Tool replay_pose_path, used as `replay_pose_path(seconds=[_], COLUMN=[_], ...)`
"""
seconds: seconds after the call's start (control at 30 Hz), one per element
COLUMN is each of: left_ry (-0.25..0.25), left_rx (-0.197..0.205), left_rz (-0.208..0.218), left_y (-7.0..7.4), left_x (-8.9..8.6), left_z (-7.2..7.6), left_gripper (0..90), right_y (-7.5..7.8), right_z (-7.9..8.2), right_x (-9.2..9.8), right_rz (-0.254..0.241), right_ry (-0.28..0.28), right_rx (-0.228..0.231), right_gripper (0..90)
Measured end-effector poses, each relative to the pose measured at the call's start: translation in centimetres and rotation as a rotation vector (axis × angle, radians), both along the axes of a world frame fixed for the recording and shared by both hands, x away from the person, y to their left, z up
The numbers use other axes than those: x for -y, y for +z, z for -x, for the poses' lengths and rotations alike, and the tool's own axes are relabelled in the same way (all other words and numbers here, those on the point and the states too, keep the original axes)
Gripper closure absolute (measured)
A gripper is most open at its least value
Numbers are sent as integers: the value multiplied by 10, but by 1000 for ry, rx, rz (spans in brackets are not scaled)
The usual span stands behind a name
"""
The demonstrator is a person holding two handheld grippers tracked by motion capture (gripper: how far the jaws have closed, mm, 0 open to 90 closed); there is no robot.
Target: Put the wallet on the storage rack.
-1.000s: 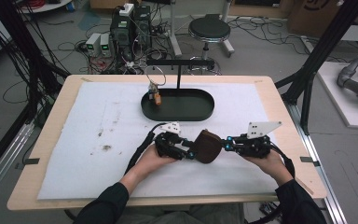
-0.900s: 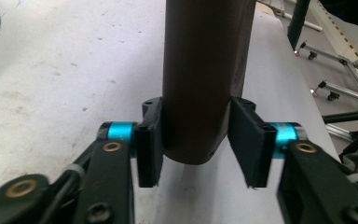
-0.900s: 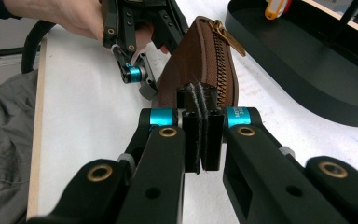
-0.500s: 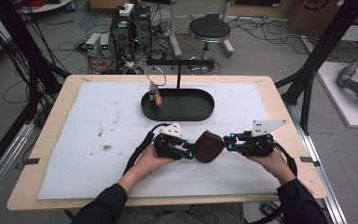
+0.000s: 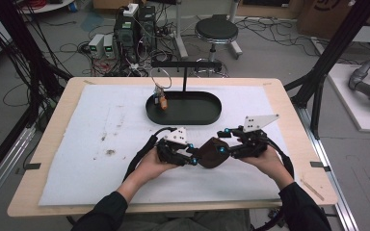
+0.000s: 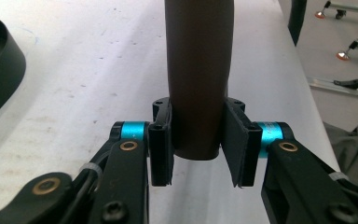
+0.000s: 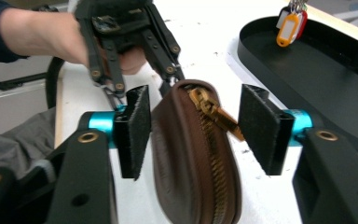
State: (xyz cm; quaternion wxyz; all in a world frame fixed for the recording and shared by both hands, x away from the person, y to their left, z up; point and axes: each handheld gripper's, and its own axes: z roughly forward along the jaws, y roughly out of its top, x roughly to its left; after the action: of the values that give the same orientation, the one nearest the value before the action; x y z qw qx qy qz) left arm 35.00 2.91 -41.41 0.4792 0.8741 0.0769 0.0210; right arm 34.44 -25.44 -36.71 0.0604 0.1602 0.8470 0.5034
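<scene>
A brown leather zip pouch [image 5: 213,152] hangs just above the white mat between both hands. My left gripper [image 5: 192,158] is shut on one end of it, and in the left gripper view both pads of my left gripper [image 6: 198,149] press the sides of the pouch [image 6: 198,70]; its jaws have just been closing. My right gripper [image 5: 224,144] stands at the other end, open. Its jaws have just been opening, and in the right gripper view the pouch [image 7: 186,158] and its brass zipper pull [image 7: 214,114] sit between the right gripper's [image 7: 200,135] pads without touching them.
A black oval tray [image 5: 207,118] with a T-shaped stand sits at the back centre of the mat [image 5: 77,134]. A key ring with an orange tag [image 5: 162,101] hangs from the stand over the tray. The tray's edge [image 7: 317,70] lies close to my right gripper.
The right gripper's jaws, shut at the pouch's end a second ago, now stand apart. The right hand has shifted a little, and both hands hold the pouch slightly higher.
</scene>
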Motion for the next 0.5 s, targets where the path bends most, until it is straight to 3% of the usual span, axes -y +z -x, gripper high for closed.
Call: replay_pose_path(seconds=[0.27, 0.5], left_ry=[-20, -40], left_rx=[38, 60], left_rz=[-10, -13], left_y=[7, 10], left_x=[-3, -6], left_z=[5, 7], left_gripper=[659, 660], right_y=[-5, -5], right_z=[-5, -4], right_x=[-3, -3], right_rz=[6, 7], right_ry=[33, 74], right_rx=[-73, -68], right_gripper=[463, 510])
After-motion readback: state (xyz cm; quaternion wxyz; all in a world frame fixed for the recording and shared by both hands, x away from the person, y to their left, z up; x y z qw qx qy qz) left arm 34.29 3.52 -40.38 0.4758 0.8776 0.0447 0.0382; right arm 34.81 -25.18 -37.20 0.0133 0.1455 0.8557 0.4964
